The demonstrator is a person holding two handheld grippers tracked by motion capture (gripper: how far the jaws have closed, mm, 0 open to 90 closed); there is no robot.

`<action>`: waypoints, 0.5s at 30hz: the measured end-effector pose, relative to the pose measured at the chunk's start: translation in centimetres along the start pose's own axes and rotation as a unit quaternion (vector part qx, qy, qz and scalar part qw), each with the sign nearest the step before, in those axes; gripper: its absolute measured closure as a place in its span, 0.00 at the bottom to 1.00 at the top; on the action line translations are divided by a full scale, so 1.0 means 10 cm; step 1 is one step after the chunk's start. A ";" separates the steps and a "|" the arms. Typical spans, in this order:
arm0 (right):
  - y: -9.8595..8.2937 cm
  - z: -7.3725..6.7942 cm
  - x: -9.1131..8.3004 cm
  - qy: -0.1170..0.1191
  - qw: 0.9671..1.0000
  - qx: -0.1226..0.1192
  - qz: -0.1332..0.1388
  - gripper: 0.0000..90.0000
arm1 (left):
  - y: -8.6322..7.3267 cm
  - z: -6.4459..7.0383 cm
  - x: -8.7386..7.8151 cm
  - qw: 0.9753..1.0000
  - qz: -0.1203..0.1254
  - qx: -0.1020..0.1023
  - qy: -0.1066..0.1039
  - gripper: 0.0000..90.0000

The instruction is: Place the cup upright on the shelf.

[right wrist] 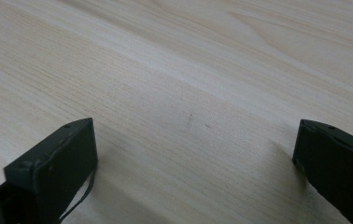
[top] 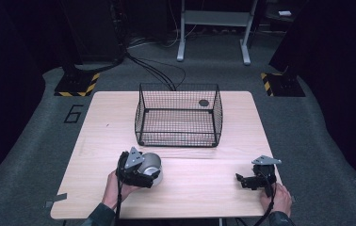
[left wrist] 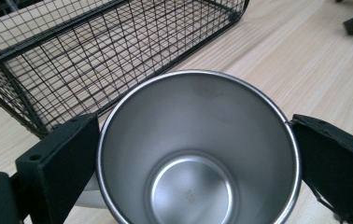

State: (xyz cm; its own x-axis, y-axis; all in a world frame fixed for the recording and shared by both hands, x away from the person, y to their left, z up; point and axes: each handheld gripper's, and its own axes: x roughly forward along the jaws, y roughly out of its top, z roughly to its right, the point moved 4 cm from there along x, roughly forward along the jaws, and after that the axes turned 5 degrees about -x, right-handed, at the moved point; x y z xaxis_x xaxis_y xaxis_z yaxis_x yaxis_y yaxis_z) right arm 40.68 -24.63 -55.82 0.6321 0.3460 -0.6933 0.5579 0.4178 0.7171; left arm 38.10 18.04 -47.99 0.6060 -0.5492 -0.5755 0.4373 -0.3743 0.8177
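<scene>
The left tool (top: 141, 170) sits at the near left of the bench (top: 195, 188), its jaws pinching a steel cup (top: 150, 165) from both sides. In the left gripper view the two black jaws press against the outside wall of the steel cup (left wrist: 198, 154) just under the rim, one at each side, and the camera looks straight down into it. The cup is empty: bare brushed metal wall and a clean round bottom. It stands on the bench just in front of the wire basket (top: 141, 113), near its front left corner but apart from it. The wire basket (left wrist: 20, 60) is black, rectangular and open at the top, set at the middle of the far half of the bench. A small dark round item (top: 204, 102) shows at its far right corner; whether it lies inside the basket or on the bench behind it cannot be told, nor what it is. The rest of the basket floor shows bare wood through the mesh. The right tool (top: 251, 181) rests at the near right of the bench, well apart from cup and basket. In the right gripper view its jaws stand spread wide, with bare bench (right wrist: 188, 84) between them and nothing gripped.
</scene>
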 end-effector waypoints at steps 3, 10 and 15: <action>0.00 0.00 0.00 -0.001 1.000 0.001 0.001 0.00 | -0.01 0.02 0.01 1.000 -0.001 0.011 0.015 0.05; 0.00 0.00 0.00 -0.001 1.000 0.001 0.002 0.00 | -0.01 0.05 0.03 0.999 -0.003 0.020 0.033 0.05; 0.00 0.00 0.00 0.001 1.000 0.000 -0.003 0.00 | -0.02 0.04 0.02 1.000 0.004 0.017 0.023 0.06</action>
State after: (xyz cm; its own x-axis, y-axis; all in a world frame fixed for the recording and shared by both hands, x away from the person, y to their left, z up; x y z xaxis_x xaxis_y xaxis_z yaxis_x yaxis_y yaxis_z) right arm 40.64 -24.65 -55.80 0.6282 0.3453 -0.6973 0.5614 0.4194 0.7134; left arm 37.83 17.72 -48.28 0.6398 -0.5180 -0.5677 0.4094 -0.3954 0.8222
